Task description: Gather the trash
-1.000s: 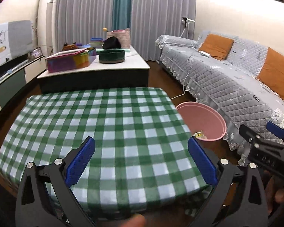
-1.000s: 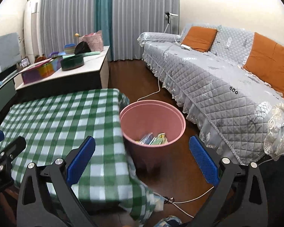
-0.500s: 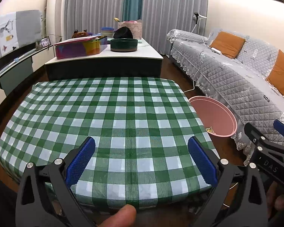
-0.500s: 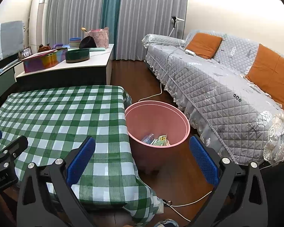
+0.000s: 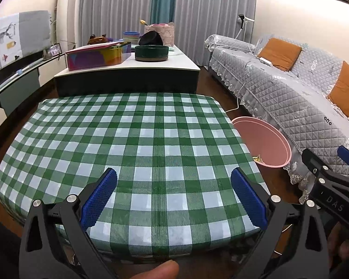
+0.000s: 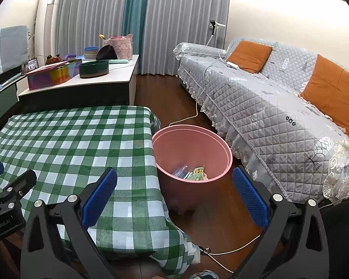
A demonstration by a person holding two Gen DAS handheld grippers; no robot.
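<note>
A pink bin (image 6: 193, 153) stands on the floor between the checked table and the sofa, with wrappers and other trash (image 6: 191, 173) in its bottom. In the left wrist view the pink bin (image 5: 265, 144) shows past the table's right edge. My left gripper (image 5: 173, 197) hangs open over the near part of the green-and-white checked tablecloth (image 5: 127, 139), nothing between its blue pads. My right gripper (image 6: 174, 197) is open too, above the table's corner and the bin's near side, holding nothing. Each gripper shows at the edge of the other's view.
A grey quilted sofa (image 6: 279, 107) with orange cushions runs along the right. Behind the table a low white-topped cabinet (image 5: 132, 65) carries a colourful box, a dark green bowl and other items. A white cable (image 6: 230, 248) lies on the wooden floor. A fingertip (image 5: 160, 270) shows at the bottom.
Both views have pulled back and risen slightly, so more of the table and room shows. Both grippers stay open and empty.
</note>
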